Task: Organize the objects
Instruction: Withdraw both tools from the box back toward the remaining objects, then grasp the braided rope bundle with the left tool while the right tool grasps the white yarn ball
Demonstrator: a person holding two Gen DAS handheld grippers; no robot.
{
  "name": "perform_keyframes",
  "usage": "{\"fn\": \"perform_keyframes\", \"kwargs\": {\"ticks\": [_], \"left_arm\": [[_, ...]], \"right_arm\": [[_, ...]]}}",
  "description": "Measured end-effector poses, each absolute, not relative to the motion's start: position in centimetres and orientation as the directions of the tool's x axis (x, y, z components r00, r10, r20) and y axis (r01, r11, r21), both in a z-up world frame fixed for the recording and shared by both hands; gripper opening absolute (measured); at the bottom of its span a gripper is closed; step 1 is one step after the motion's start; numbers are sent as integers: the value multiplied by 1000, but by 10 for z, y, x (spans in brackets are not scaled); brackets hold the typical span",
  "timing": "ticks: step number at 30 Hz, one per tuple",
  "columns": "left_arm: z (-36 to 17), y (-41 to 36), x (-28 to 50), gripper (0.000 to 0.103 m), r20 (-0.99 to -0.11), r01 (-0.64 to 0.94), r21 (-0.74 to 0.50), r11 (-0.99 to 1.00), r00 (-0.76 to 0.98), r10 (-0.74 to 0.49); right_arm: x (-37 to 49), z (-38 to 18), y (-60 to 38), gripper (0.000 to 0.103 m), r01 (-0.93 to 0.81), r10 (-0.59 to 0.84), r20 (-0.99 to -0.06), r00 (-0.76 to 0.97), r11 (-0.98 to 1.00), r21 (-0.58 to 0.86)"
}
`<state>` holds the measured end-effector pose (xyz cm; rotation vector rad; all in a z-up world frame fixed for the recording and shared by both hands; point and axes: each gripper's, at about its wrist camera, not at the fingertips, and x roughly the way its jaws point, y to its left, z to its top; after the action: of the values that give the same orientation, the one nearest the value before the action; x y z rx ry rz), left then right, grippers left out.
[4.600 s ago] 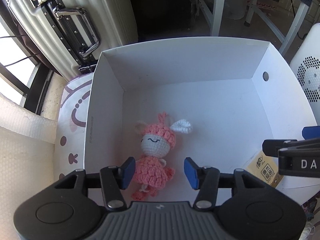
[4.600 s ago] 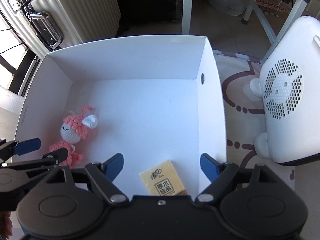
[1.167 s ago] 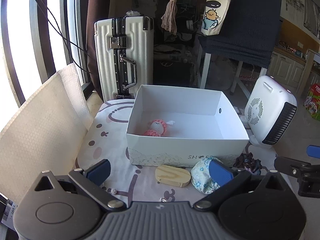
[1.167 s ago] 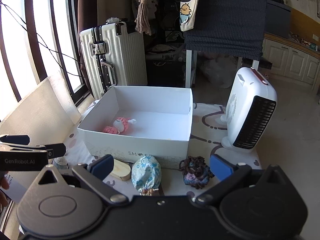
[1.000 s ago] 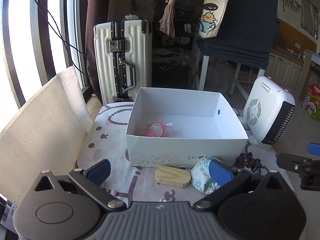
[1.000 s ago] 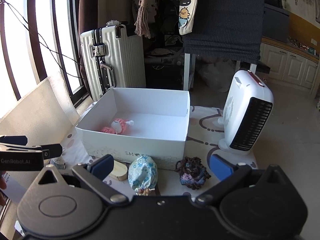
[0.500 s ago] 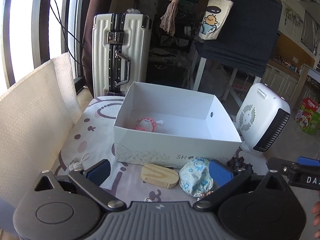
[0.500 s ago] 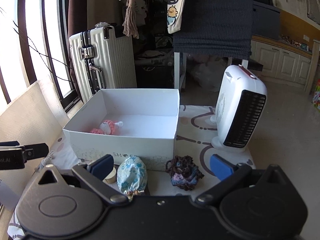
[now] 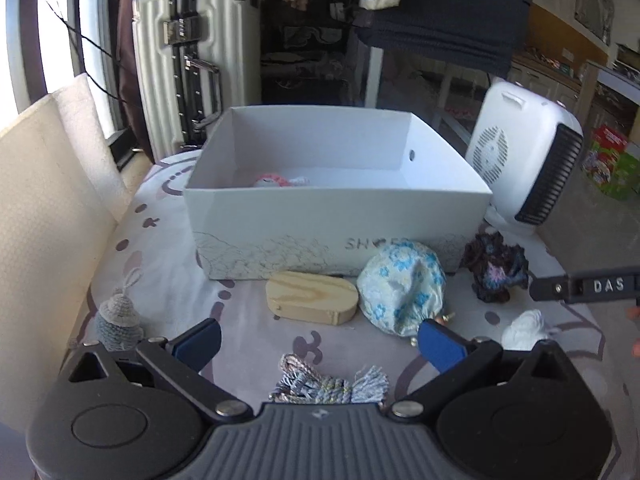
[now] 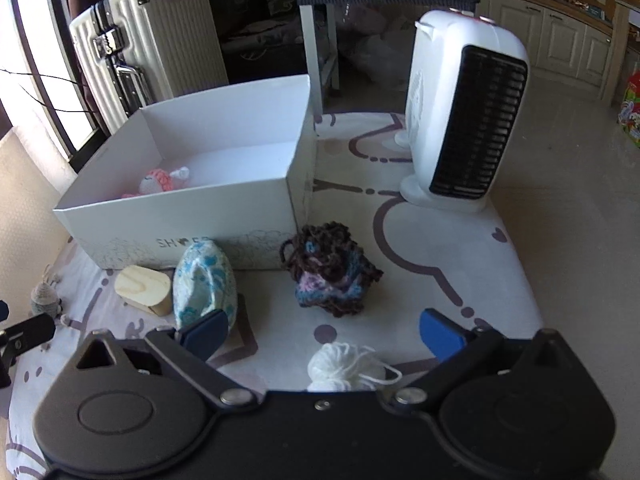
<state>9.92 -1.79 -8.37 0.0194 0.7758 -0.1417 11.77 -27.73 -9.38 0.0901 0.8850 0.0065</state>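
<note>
Two grippers are in view, each with two blue-padded fingers. The left gripper (image 9: 318, 342) has its jaws spread wide and holds nothing; it is aimed level over the mat (image 9: 168, 248), with one silver-blue tassel cord (image 9: 328, 384) lying between and just below its fingers. The right gripper (image 10: 322, 334) likewise has its jaws wide apart and empty, pointed forward and slightly down, with one white yarn ball (image 10: 344, 366) between its fingers at the lower edge of the view. In the left wrist view the right gripper's finger enters from the right edge, and a bit of the person's hand (image 9: 634, 314) shows behind it. Seven loose items lie on the mat: the cord, the yarn ball, one grey crochet figure (image 9: 118, 316) at the far left, one oval wooden block (image 9: 312, 298), one white pouch (image 9: 402, 290) with blue flowers touching the block's right end, one dark crochet pouch (image 10: 332, 272) with blue and pink stripes to the right, near the box corner. One white box (image 9: 336, 220), open-topped and marked with partly hidden lettering, stands behind the block and the flowered pouch. One pink crochet doll (image 10: 158, 182) lies inside it near the left wall. One white heater (image 10: 466, 128) stands right of the box, and one white suitcase (image 9: 192, 68) stands behind it to the left.
</note>
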Motion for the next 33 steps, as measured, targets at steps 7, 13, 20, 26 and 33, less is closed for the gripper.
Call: {"fn": "perform_keyframes", "kwargs": {"ticks": [7, 13, 20, 26, 33], "left_arm": [[-120, -28, 103, 103, -768, 249, 10, 968, 622, -152], [-141, -27, 114, 103, -811, 288, 7, 958, 561, -163], [-154, -26, 127, 102, -834, 313, -30, 949, 515, -196], [-163, -27, 133, 97, -847, 333, -30, 943, 492, -200], [-170, -26, 136, 95, -855, 357, -19, 934, 478, -200]], "right_arm": [[126, -121, -283, 102, 2, 54, -815, 577, 998, 67], [127, -142, -281, 94, -61, 86, -860, 503, 996, 64], [132, -157, -277, 83, -102, 128, -891, 435, 990, 93], [142, -165, -281, 77, -35, 127, -908, 398, 992, 123], [150, -169, -296, 70, 83, 148, -918, 367, 978, 191]]}}
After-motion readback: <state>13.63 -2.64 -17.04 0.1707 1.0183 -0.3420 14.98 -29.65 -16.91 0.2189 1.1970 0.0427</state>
